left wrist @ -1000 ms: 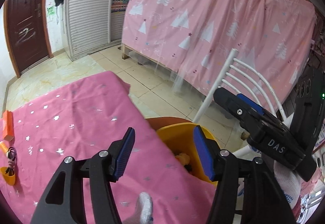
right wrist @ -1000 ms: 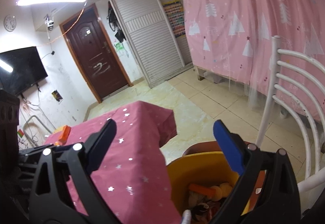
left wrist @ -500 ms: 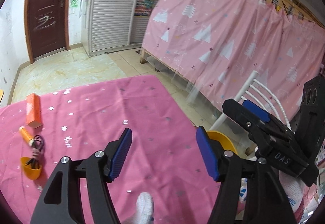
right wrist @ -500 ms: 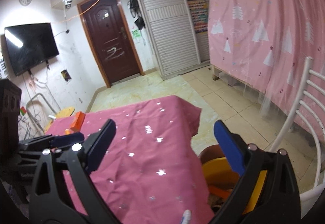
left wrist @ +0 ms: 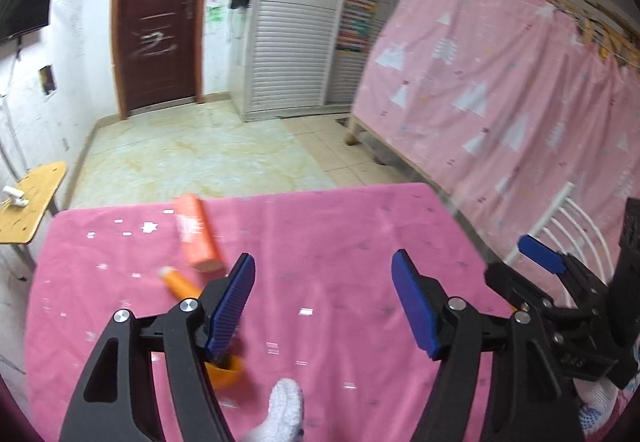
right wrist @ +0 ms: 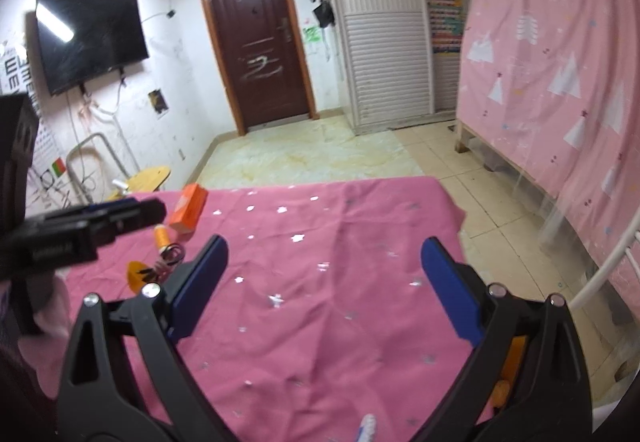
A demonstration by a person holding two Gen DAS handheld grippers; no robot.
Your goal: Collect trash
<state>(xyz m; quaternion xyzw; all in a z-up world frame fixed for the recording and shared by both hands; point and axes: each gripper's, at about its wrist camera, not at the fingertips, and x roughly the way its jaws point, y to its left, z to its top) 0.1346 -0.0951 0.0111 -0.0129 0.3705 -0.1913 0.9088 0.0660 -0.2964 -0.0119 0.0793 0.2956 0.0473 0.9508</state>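
Note:
On the pink starred tablecloth (left wrist: 340,226) lie an orange box (left wrist: 198,238), an orange thread spool (left wrist: 178,284) and a small orange cup (left wrist: 230,372), the cup half hidden behind my left gripper's left finger. My left gripper (left wrist: 323,262) hangs over the cloth just right of these; its jaws are opening and nothing is between them. My right gripper (right wrist: 323,246) is open over bare cloth, with the orange box (right wrist: 188,211), spool (right wrist: 162,238), a tangle of dark wire (right wrist: 172,258) and cup (right wrist: 138,274) to its left. Each gripper shows in the other's view: right gripper (left wrist: 520,270), left gripper (right wrist: 152,207).
A yellow bin (right wrist: 514,358) peeks out behind my right gripper's right finger, off the table's right edge. A white chair (right wrist: 608,270) and a pink-curtained bed (right wrist: 560,61) stand to the right. A yellow stool (left wrist: 28,197) stands left of the table. Tiled floor lies beyond.
Both views have swung left, from over the yellow bin to over the table. The bin has left the left wrist view and the orange items are nearer. The left jaws stand wider.

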